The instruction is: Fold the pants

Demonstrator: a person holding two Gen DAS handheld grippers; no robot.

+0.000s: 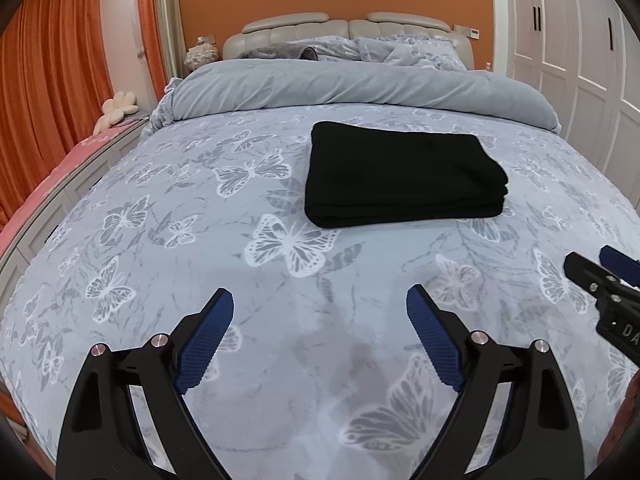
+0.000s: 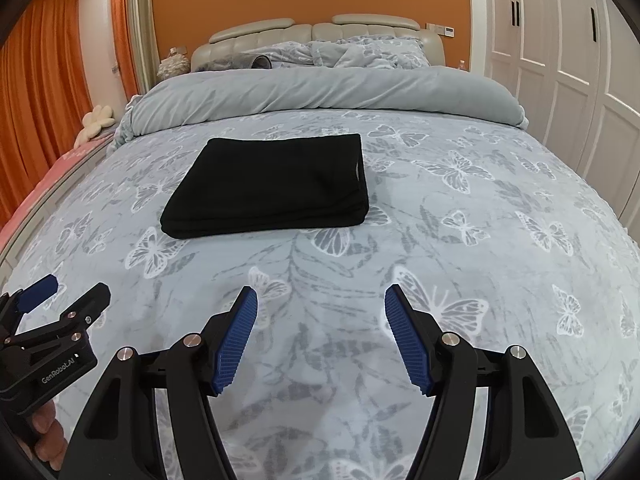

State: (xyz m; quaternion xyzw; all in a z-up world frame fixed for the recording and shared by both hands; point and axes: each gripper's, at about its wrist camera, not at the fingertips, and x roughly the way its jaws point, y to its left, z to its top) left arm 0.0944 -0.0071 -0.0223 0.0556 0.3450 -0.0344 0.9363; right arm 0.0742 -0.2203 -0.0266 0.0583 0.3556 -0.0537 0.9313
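Note:
The black pants (image 1: pixel 400 174) lie folded into a neat flat rectangle on the butterfly-print bedspread (image 1: pixel 200 208); they also show in the right wrist view (image 2: pixel 272 184). My left gripper (image 1: pixel 320 308) is open and empty, held above the bedspread well short of the pants. My right gripper (image 2: pixel 321 300) is open and empty too, also short of the pants. The right gripper shows at the right edge of the left wrist view (image 1: pixel 596 264), and the left gripper at the left edge of the right wrist view (image 2: pixel 68 292).
A rolled grey duvet (image 1: pixel 360 84) and pillows (image 1: pixel 408 50) lie at the head of the bed by the beige headboard. Orange curtains (image 1: pixel 56 64) and a pink bench are at the left. White wardrobe doors (image 1: pixel 568 40) stand at the right.

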